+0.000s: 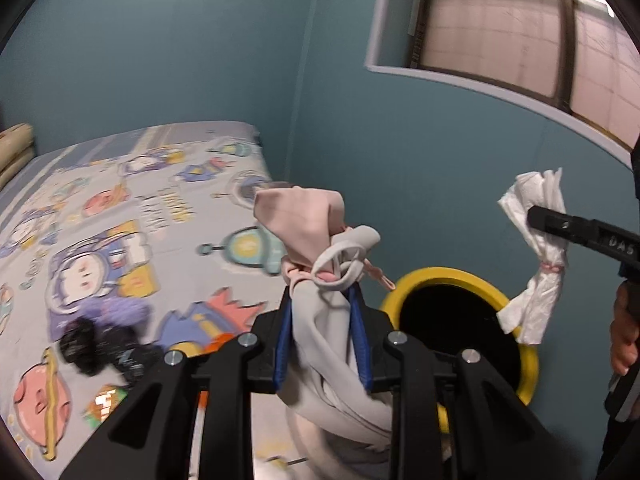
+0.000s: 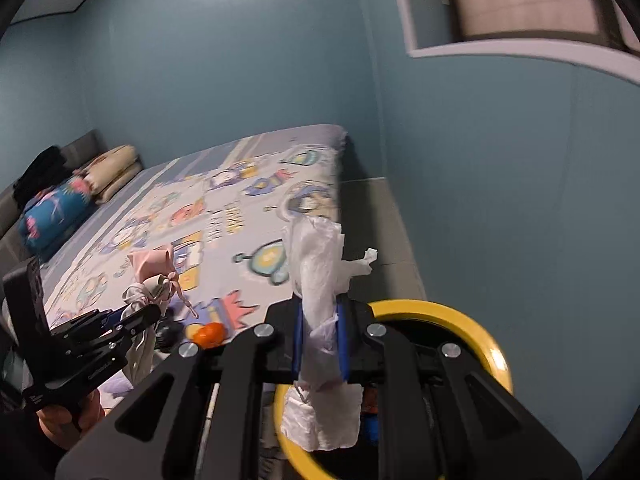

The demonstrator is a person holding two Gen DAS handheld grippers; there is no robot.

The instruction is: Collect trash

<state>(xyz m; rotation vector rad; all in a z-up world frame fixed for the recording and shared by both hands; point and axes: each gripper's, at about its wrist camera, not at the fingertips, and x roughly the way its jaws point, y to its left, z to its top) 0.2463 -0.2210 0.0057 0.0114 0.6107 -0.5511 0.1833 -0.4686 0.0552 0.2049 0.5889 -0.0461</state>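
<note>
My left gripper [image 1: 322,300] is shut on a bundle of grey and pink cloth [image 1: 316,232], which sticks up between its blue pads. In the right wrist view the same gripper [image 2: 132,316] and the cloth bundle [image 2: 152,276] hang over the bed's near edge. My right gripper [image 2: 320,308] is shut on a crumpled white tissue wad [image 2: 320,256] tied with a pink band. It hangs above the yellow-rimmed bin [image 2: 424,308]. In the left wrist view the tissue wad [image 1: 532,304] dangles over the bin's rim [image 1: 436,276], held by the right gripper [image 1: 536,216].
A bed with a cartoon-print sheet [image 1: 120,200] fills the left side. A black crumpled item [image 1: 92,344] and an orange object [image 2: 210,334] lie on it near the front. Pillows [image 2: 112,168] sit at its far end. Blue walls and a window [image 1: 500,20] lie behind the bin.
</note>
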